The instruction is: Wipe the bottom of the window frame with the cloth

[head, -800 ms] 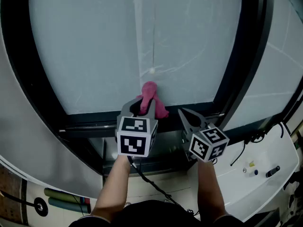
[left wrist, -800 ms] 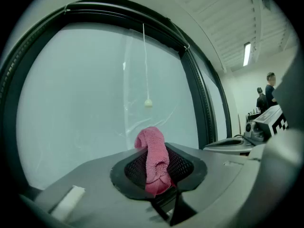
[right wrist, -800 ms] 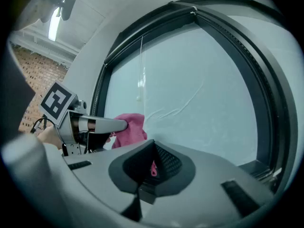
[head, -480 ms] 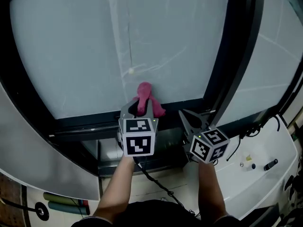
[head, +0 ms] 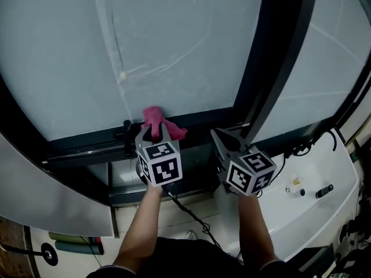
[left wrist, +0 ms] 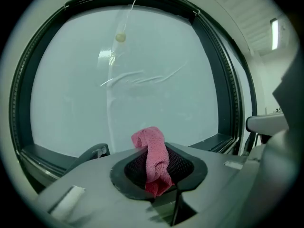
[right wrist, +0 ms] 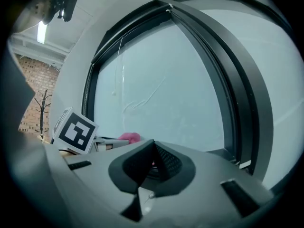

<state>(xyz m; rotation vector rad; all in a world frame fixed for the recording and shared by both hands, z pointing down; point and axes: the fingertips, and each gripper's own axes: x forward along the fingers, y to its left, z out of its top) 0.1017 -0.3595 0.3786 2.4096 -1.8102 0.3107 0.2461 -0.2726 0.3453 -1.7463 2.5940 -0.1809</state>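
A pink cloth (head: 155, 120) is pinched in my left gripper (head: 152, 133), which is shut on it. The cloth rests against the dark bottom rail of the window frame (head: 81, 148), where the glass meets it. In the left gripper view the cloth (left wrist: 154, 158) stands up out of the shut jaws of my left gripper (left wrist: 156, 175), with the pane behind it. My right gripper (head: 225, 139) hangs just right of the left one, by the same rail, shut and empty. The right gripper view shows its jaws closed at my right gripper (right wrist: 151, 167), with the cloth (right wrist: 129, 137) at the left.
A thick dark upright bar (head: 278, 57) splits the window to the right of both grippers. A thin cord with a bead (head: 122, 75) hangs over the glass. A white ledge (head: 313, 207) at lower right carries cables and small items. A black cable (head: 191, 216) trails below the grippers.
The head view has swung, so the window and cord now sit further left in the picture. Both grippers stay at the bottom rail, and the cloth sits lower against it.
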